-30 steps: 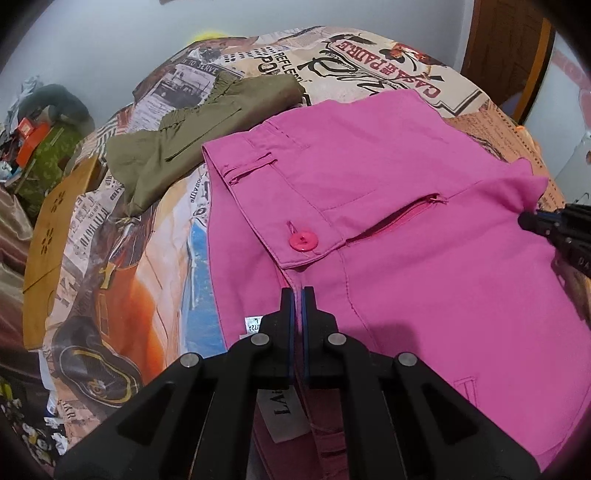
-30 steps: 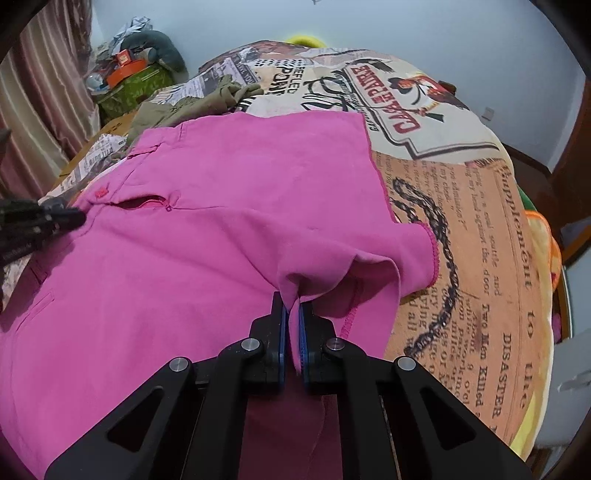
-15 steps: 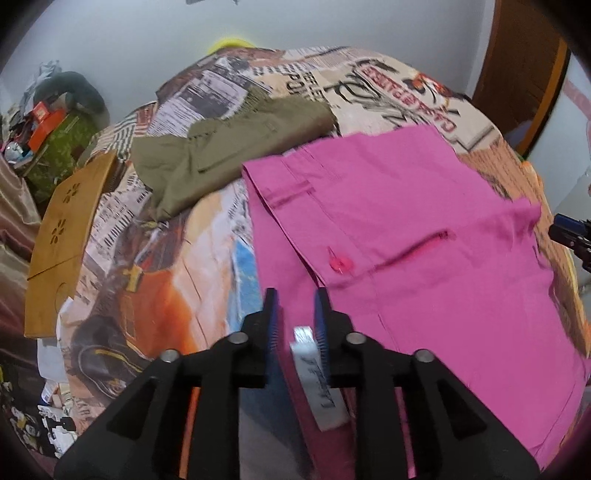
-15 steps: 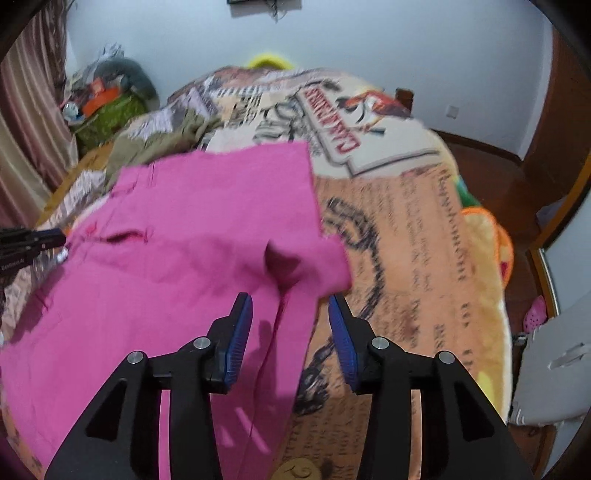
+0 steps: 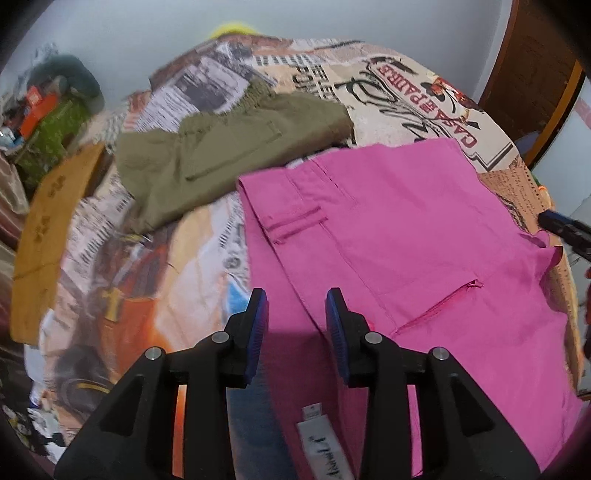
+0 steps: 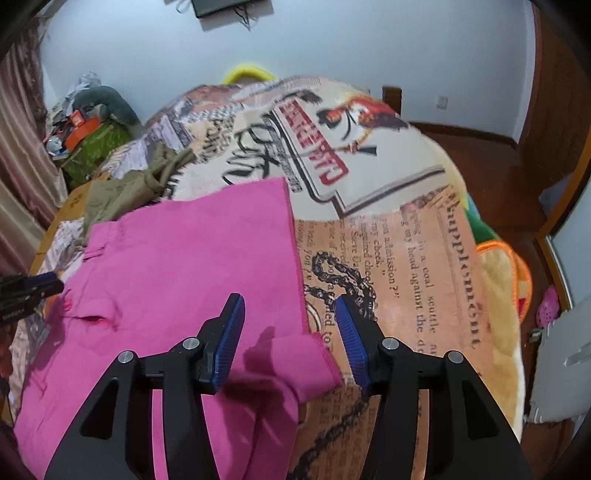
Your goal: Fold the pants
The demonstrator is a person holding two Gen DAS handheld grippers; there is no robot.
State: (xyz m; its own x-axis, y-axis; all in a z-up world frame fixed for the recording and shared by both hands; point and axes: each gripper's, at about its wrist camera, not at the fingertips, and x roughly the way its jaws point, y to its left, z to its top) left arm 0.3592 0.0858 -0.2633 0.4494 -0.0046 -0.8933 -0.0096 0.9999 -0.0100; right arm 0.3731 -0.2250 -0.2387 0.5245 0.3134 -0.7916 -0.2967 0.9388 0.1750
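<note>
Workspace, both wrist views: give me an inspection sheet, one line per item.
Surface: bed under a printed blanket with newspaper and poster motifs.
Job's things: pink pants lie folded and flat; a corner flap is rumpled, and a white label shows at the near edge.
Clutter: olive green pants bunched beyond the pink pair; a wooden board at the bed's side.
Grippers: left gripper and right gripper have just been opening; both stand open, pads clear of the cloth.
Cables: a few hang from a dark box on the wall.
Surroundings: pale wall, curtain, piled bags, wooden door, slippers on the floor.
</note>
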